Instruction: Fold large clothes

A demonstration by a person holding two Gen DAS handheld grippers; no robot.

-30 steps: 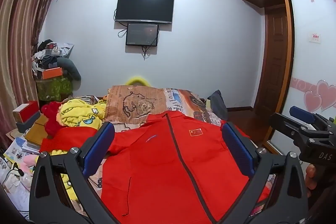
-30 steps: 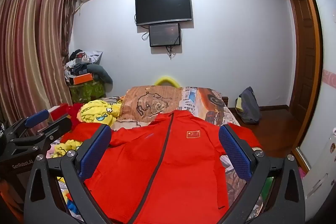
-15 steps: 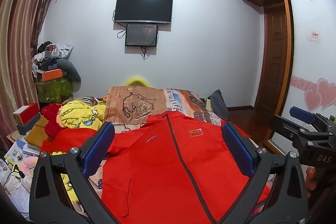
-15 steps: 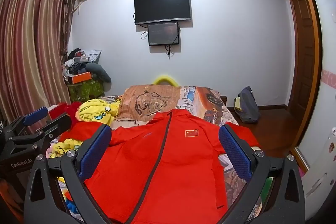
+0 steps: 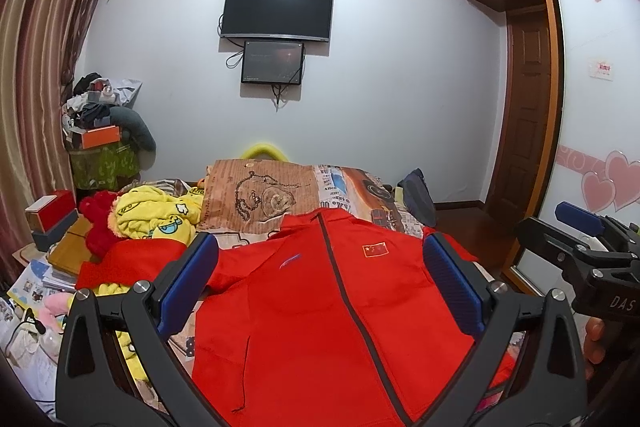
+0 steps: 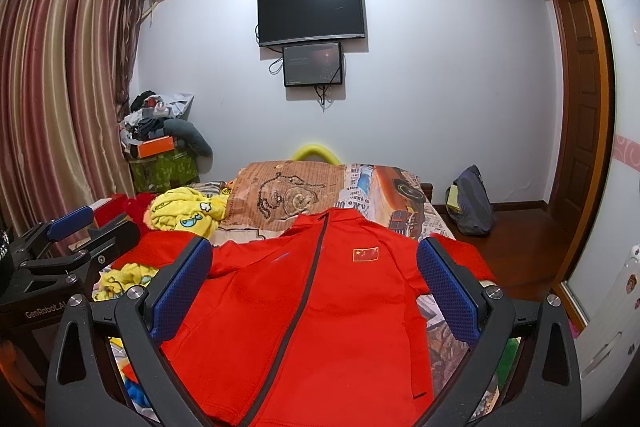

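A red zip-up jacket with a grey zipper and a small flag badge lies spread flat, front up, on the bed; it also shows in the right wrist view. Its sleeves spread to both sides. My left gripper is open and empty, held above the jacket's lower half. My right gripper is open and empty, also above the jacket. The right gripper shows at the right edge of the left wrist view, and the left gripper at the left edge of the right wrist view.
A patterned bedcover lies beyond the collar. Yellow cartoon clothes and a red plush sit left of the jacket. Boxes and books crowd the left side. A dark bag stands on the floor at the right by the wardrobe.
Both grippers have stayed open and nearly still; the views have shifted only very slightly. The jacket has not moved.
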